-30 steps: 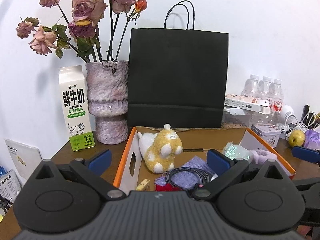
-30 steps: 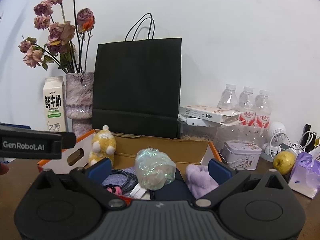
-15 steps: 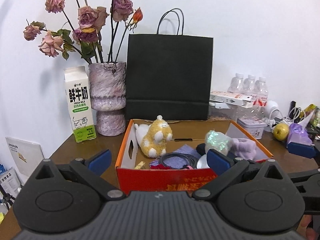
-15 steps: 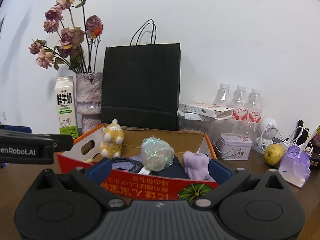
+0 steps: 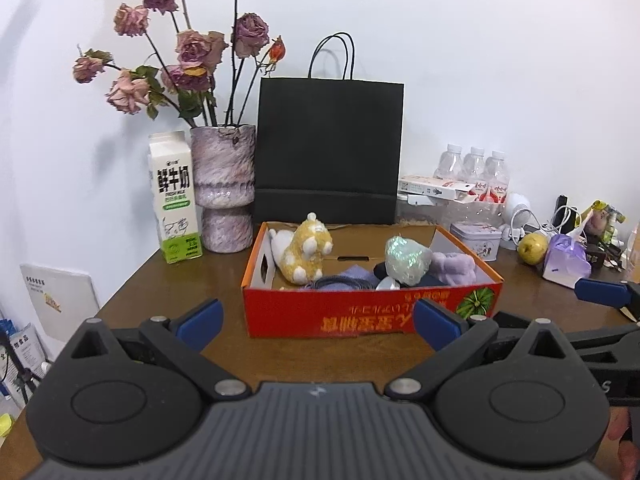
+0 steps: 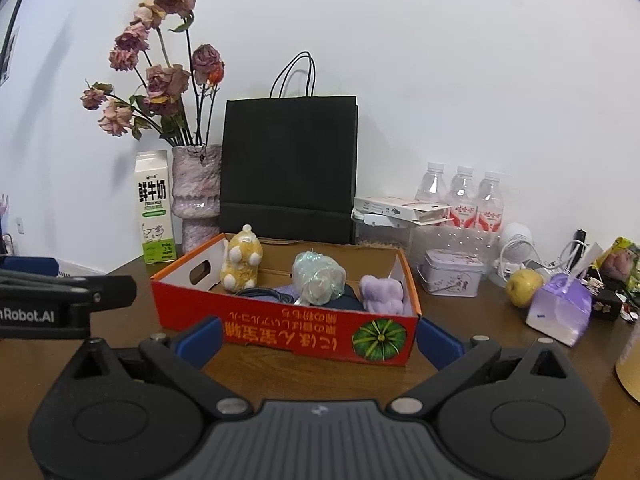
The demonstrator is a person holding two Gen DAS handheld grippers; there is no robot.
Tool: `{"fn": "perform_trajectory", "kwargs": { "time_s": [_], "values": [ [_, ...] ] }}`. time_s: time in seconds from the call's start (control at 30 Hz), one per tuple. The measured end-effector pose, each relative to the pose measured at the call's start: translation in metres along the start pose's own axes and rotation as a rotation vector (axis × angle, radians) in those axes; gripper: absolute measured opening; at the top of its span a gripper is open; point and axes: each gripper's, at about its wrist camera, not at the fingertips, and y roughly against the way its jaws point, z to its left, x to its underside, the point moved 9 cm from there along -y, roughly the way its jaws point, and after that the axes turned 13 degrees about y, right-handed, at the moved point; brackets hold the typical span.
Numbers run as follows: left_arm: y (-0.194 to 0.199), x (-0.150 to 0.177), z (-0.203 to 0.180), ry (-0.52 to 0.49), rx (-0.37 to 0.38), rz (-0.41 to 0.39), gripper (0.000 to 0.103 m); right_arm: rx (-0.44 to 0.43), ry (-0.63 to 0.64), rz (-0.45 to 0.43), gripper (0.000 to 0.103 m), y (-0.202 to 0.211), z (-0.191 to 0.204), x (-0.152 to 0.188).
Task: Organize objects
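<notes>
1. Red cardboard box (image 5: 360, 320) sits mid-bench (image 5: 168, 300), holding yellow plush (image 5: 306, 254), purple plush (image 6: 380, 294) and cable.
2. We hold left tongs (image 5: 318, 320) and right tongs (image 6: 318, 340) spread wide, empty, short of the box.

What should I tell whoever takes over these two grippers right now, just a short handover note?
Left gripper: open, empty, short of the box.
Right gripper: open, empty, also short of the box.
Red cardboard box sits mid-table in front of the black paper bag. Inside it: yellow plush toy, iridescent wrapped bundle, purple plush, coiled cable.
Still loose on the table to the right: apple, small tin, purple pouch.
Done: several items are boxed. Left: probably the loose items, though which belong in the box is unclear.
</notes>
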Motion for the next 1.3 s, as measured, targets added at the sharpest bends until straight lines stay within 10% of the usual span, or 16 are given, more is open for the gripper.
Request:
{"fn": "perform_trajectory", "kwargs": {
  "time_s": [1.3],
  "values": [
    [0.106, 0.047, 0.022, 0.004, -0.042, 0.067, 0.103, -0.004, -0.015, -0.014, 0.103, 0.118, 0.014, 0.029]
  ]
}}
